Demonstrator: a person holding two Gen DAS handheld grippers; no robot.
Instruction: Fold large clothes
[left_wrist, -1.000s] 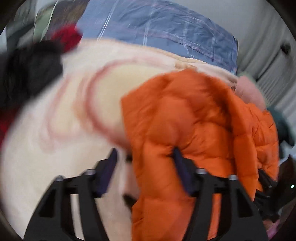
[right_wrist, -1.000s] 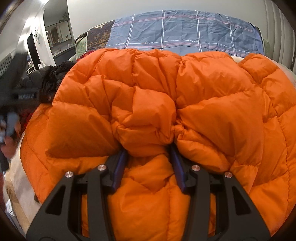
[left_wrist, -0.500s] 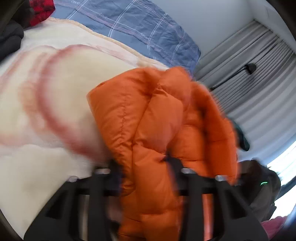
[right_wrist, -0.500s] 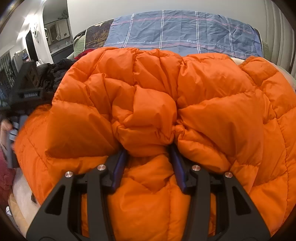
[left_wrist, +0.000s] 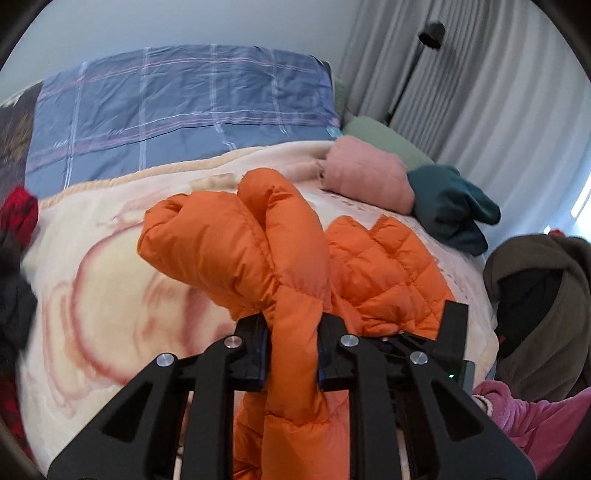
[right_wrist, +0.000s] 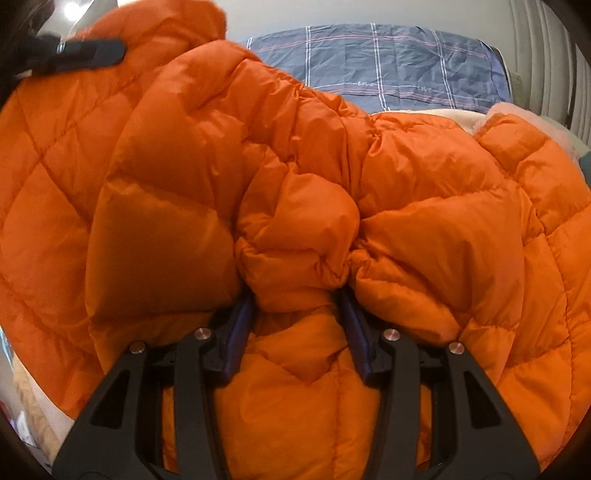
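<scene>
An orange quilted puffer jacket (left_wrist: 288, 258) lies on a cream blanket with red rings (left_wrist: 110, 295) on the bed. My left gripper (left_wrist: 291, 354) is shut on a fold of the jacket and holds it raised over the rest. My right gripper (right_wrist: 295, 306) is shut on another bunched part of the same jacket (right_wrist: 424, 240), which fills the right wrist view. The left gripper's body (right_wrist: 74, 55) shows at the upper left of that view, above the jacket. The right gripper's body (left_wrist: 454, 332) shows just behind the jacket in the left wrist view.
A blue plaid duvet (left_wrist: 177, 110) lies at the bed's head. Folded pink (left_wrist: 369, 177), teal (left_wrist: 450, 210) and green (left_wrist: 384, 140) clothes sit at the right edge. A brown garment (left_wrist: 543, 306) and grey curtains (left_wrist: 480, 92) are at right; dark and red clothes (left_wrist: 18, 221) at left.
My left gripper has closed on the jacket's edge and swung it up and rightward over the rest. In the right wrist view the jacket's left part has risen high; the right gripper stayed shut.
</scene>
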